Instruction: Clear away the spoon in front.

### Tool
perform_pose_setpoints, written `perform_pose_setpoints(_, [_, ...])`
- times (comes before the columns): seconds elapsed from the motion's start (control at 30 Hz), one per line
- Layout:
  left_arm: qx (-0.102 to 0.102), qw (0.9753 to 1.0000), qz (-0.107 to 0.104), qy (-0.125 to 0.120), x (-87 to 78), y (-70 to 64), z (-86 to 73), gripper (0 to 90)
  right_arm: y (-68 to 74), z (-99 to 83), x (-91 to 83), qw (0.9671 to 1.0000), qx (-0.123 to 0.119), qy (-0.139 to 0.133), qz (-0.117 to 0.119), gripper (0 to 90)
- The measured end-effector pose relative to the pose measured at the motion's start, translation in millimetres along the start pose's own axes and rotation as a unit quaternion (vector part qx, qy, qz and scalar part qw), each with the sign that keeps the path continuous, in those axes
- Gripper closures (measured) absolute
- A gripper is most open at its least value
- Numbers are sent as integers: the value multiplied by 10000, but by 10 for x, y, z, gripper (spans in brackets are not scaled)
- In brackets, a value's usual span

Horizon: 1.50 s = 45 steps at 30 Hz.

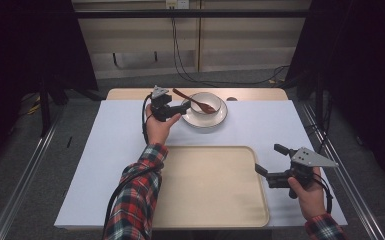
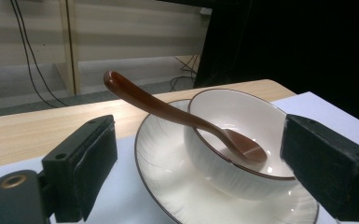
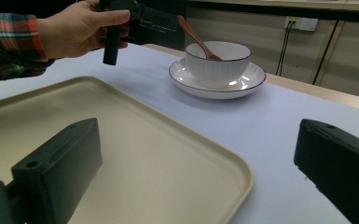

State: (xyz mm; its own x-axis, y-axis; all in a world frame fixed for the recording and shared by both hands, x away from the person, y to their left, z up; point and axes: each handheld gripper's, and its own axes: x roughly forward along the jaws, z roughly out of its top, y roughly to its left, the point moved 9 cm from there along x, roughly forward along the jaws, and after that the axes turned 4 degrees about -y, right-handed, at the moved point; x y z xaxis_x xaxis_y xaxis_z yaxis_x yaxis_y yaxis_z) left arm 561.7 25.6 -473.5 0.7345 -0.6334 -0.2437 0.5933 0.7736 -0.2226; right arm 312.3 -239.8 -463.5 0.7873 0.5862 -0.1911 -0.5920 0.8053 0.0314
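Observation:
A brown wooden spoon (image 1: 192, 100) (image 2: 168, 109) (image 3: 193, 35) rests in a white bowl (image 1: 213, 97) (image 2: 235, 109) (image 3: 221, 63), its handle sticking up over the rim. The bowl stands on a white plate (image 1: 200, 122) (image 2: 156, 163) (image 3: 251, 81) at the far middle of the table. My left gripper (image 1: 184, 107) (image 2: 200, 161) (image 3: 137, 18) is open just left of the plate, its jaws either side of the plate and bowl and touching nothing. Nearer, my right gripper (image 1: 271, 159) (image 3: 200, 163) stands open and empty over the right edge of a beige tray (image 1: 210, 192) (image 3: 144, 154).
A pale mat (image 1: 110, 150) covers the table, and a strip of wooden tabletop (image 1: 130, 94) shows along its far edge. The tray has nothing on it. Cables (image 1: 190, 75) run over the floor beyond the table, with dark curtains on both sides.

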Motion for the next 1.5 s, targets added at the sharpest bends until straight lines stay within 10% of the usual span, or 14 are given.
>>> perform_pose_setpoints(1.5, [-676,9971,211,-290,366,76,-73,611,-17,-13,1,9999,-93,28,46,8])
